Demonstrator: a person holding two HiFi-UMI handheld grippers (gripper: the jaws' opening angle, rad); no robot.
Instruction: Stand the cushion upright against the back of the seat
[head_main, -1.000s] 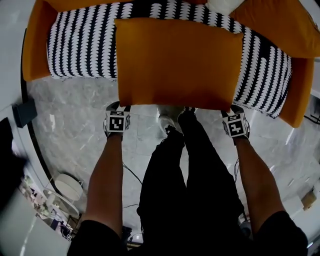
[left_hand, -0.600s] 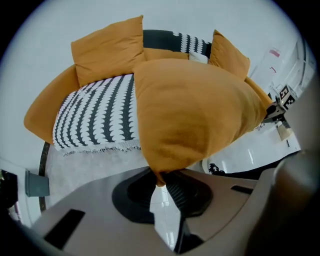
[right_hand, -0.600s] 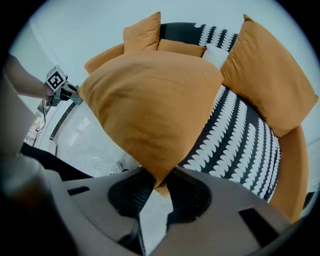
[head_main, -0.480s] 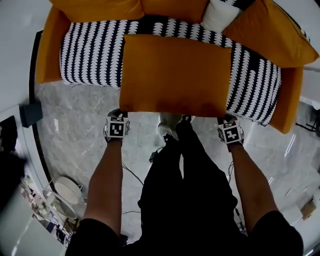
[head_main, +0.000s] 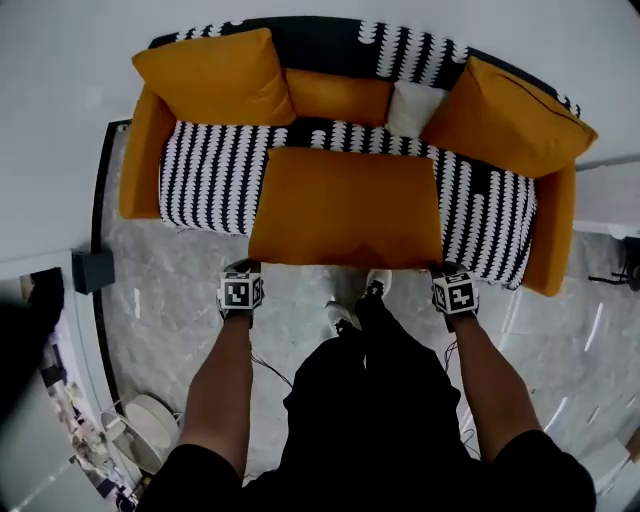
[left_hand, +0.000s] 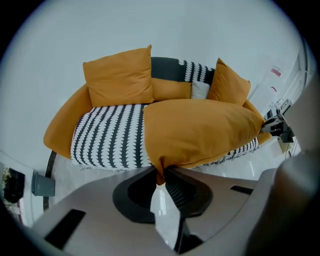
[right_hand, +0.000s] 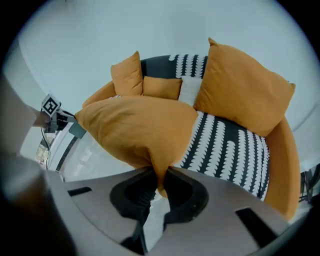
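A large orange cushion lies across the black-and-white patterned seat of an orange sofa, and its near edge overhangs the front. My left gripper pinches the cushion's near left corner. Its jaws are still closing, with the fabric between the pads. My right gripper has the near right corner squeezed between jaws that are also still closing. The cushion hangs from both corners above the seat. The sofa back is dark with white marks.
Against the back stand an orange pillow at left, a small orange one, a white one and a big orange pillow at right. The person's legs stand on grey marble floor. A dark box sits at left.
Both grippers have gone from open at the cushion's near corners to gripping them. The hands and the cushion's near edge have risen, and the sofa looks smaller and farther.
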